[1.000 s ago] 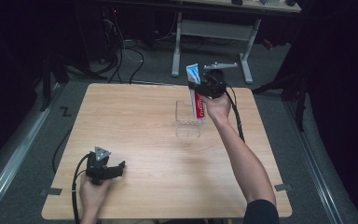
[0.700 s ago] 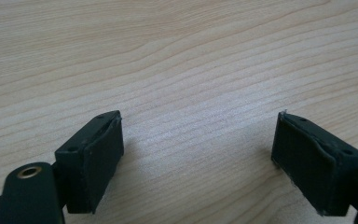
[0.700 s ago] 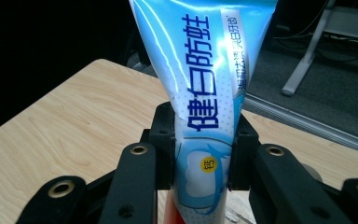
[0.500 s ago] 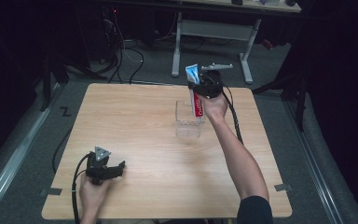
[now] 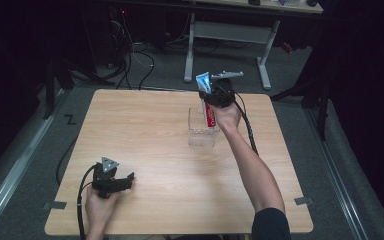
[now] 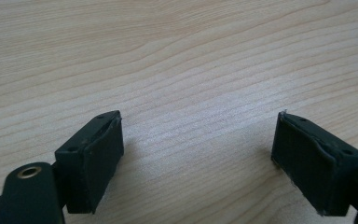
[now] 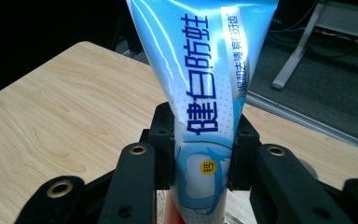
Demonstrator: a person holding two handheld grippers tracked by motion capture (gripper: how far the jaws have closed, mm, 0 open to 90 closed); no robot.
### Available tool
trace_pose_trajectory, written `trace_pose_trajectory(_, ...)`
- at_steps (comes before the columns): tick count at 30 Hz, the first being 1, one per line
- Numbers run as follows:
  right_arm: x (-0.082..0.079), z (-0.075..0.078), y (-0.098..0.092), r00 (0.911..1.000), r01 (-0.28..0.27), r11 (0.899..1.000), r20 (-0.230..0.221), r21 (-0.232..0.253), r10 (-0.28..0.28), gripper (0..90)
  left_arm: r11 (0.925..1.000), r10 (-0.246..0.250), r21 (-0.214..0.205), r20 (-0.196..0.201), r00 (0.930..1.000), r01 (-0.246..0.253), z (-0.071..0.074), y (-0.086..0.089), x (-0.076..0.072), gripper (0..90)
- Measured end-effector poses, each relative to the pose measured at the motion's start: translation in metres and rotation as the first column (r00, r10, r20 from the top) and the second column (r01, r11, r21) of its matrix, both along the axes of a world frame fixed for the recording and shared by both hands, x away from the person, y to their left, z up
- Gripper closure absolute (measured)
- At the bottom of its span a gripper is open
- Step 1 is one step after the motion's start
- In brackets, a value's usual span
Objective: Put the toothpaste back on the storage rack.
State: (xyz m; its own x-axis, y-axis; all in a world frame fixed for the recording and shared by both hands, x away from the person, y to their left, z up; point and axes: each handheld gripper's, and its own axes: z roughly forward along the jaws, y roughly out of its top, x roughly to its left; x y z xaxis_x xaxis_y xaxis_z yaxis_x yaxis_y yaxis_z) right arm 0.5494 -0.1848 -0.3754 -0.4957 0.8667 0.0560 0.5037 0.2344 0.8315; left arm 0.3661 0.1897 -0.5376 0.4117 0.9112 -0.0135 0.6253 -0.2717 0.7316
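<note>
Two grippers are working this table point(image 5: 145, 130), and they are doing very different things. The right gripper point(image 5: 215, 96) is pinching a toothpaste tube point(image 5: 208, 107) between its jaws, holding it upright with the flat crimped end on top and the red lower part dipping toward a clear plastic container point(image 5: 201, 131) near the far right of the tabletop. The left gripper point(image 5: 114, 182) is resting on the wood at the near left corner, well apart from all this, its jaws standing wide with nothing between them. The step in hand looks like setting the tube down into the container; whether its lower end is already inside the walls or just above the rim is hard to tell from the high view. The next move probably calls for keeping the tube vertical and centred over the opening, sinking it until it bears on the bottom or leans on a wall, and only then easing the grip. The right gripper view is giving what the high view cannot: the toothpaste tube point(image 7: 204, 88) close up, blue with printed characters, squeezed at its waist by the two pads point(image 7: 164, 140). The left gripper view is showing bare wood grain between the spread pads point(image 6: 93, 158).
</note>
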Motion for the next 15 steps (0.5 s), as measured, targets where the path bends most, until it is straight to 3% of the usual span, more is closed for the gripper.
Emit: trace_pose_trajectory(15,-0.002,-0.011,0.001,0.9995,-0.022,0.999,-0.021,-0.030,0.022,69.0,1.0000,0.001,-0.001,0.000,1.0000,-0.001,0.000,0.000,0.000,17.2)
